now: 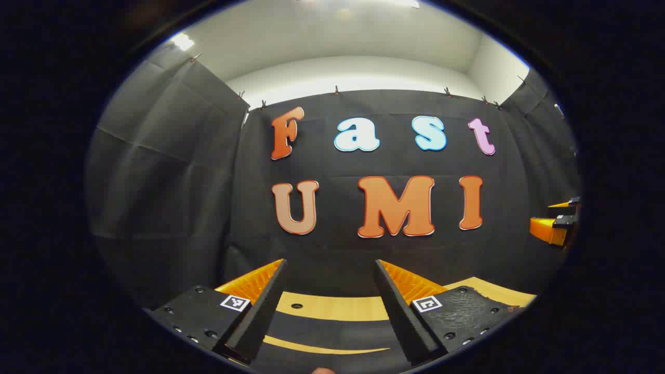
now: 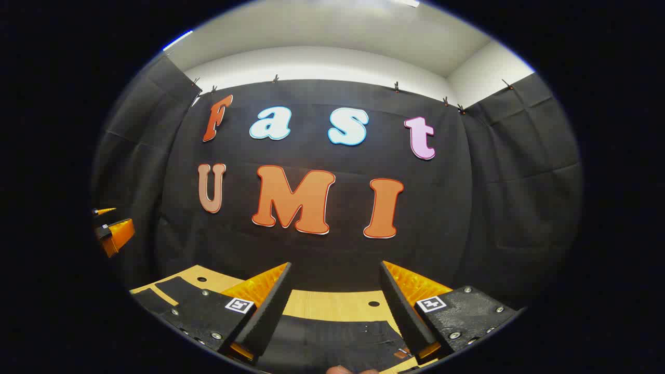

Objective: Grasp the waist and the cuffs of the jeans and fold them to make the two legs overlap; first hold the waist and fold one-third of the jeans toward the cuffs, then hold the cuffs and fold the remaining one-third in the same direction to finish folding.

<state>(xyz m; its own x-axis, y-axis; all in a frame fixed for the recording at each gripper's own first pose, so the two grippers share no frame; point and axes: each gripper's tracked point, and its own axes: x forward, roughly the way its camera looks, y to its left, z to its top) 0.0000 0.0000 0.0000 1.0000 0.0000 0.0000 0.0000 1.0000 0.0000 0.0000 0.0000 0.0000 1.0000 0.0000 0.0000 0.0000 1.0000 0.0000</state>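
Both views are sharp but dim low down, lit from ceiling lights [image 1: 183, 41] glaring overhead, with the pale far wall [image 2: 311, 62] bright, the black cloth soaking up light, and strong fisheye bending toward the edges.

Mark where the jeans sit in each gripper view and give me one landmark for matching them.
Left gripper view: jeans at bottom centre, a dark band between the open fingers of the left gripper.
Right gripper view: jeans at bottom centre, between the open fingers of the right gripper.
Shared landmark: the wooden table, a pale strip just beyond the jeans.
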